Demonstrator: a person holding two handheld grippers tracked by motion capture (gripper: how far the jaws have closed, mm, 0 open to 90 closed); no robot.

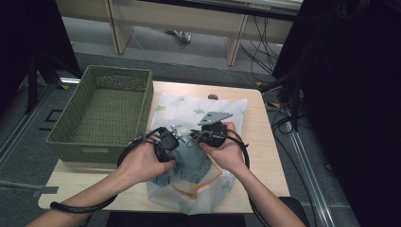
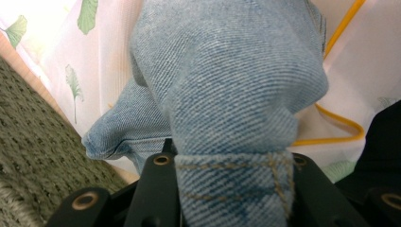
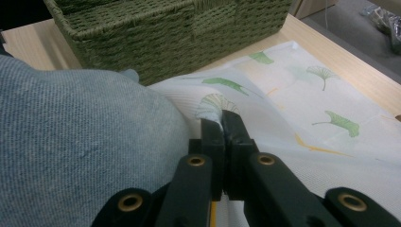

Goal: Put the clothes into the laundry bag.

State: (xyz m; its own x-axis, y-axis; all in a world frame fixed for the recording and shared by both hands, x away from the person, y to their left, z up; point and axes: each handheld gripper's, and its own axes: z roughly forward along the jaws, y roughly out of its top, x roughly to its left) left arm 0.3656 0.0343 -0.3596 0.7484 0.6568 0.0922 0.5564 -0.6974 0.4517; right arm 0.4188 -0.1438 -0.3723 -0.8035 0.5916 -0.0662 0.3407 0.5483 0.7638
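On the leaf-print cloth [image 1: 222, 113], faded blue denim [image 1: 191, 163] lies bunched.

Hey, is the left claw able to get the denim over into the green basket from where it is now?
Probably yes. The left claw is shut on the denim, and the basket sits open-topped right beside it with nothing between. One catch: the right claw pinches the leaf-print cloth close against the denim.

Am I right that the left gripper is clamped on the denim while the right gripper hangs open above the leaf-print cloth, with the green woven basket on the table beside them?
Not quite. The right gripper is not open: the right gripper view shows its jaws shut on a fold of the leaf-print cloth. The rest holds: the left gripper clamps the denim, and the green woven basket stands on the table.
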